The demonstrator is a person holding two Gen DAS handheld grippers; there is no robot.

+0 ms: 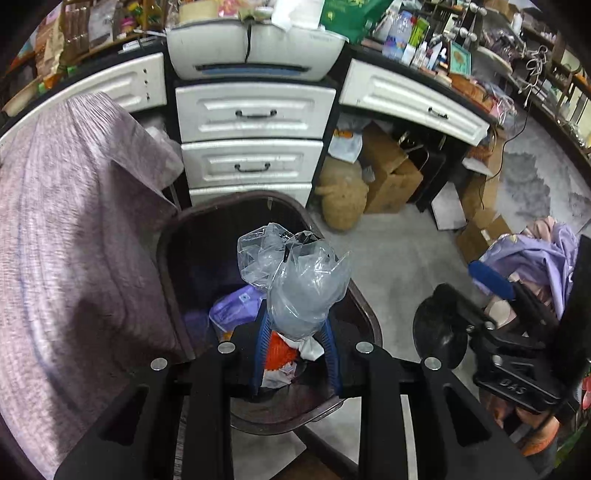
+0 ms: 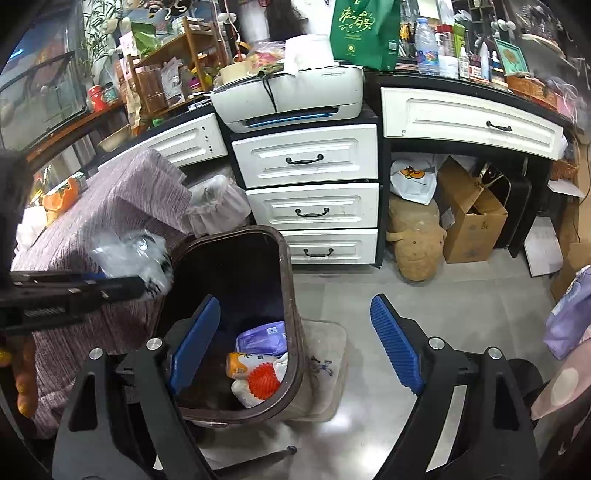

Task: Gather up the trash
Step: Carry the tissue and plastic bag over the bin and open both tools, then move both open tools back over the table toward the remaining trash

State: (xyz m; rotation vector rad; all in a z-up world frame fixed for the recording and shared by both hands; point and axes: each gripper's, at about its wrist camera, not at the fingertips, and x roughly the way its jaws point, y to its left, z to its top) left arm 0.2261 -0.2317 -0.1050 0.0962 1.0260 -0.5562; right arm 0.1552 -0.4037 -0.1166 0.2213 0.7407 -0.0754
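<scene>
Gripping a crumpled clear plastic bag (image 1: 295, 280), my left tool (image 1: 295, 354) has its blue pads pressed on the bag's lower end, and the bag stands up between them directly above the open mouth of the dark brown trash bin (image 1: 173, 236). Seen from my right wrist, the same bag (image 2: 136, 258) sits at the tip of the left tool, just over the bin's left rim (image 2: 280, 266). My right tool (image 2: 295, 343) is released, its blue pads spread wide with nothing between them; one pad hangs over the bin's opening and the other over the grey floor (image 2: 461, 295) beside it. Down inside the bin lie a purple packet (image 2: 264, 336), an orange spiky ball (image 2: 263, 380), an orange-labelled can (image 2: 236, 365) and some white wrapping. The bin stands on the floor with a mauve cloth-covered table (image 1: 74, 221) touching its left side. Behind it rises a white drawer unit (image 2: 314, 184) with black handles, a white printer (image 2: 291, 96) resting on top. Farther right, under the long table, I see a tan plush toy (image 2: 415, 243) beside a cardboard box (image 2: 469, 221), and a green bag (image 2: 364, 33) stands at the back.
</scene>
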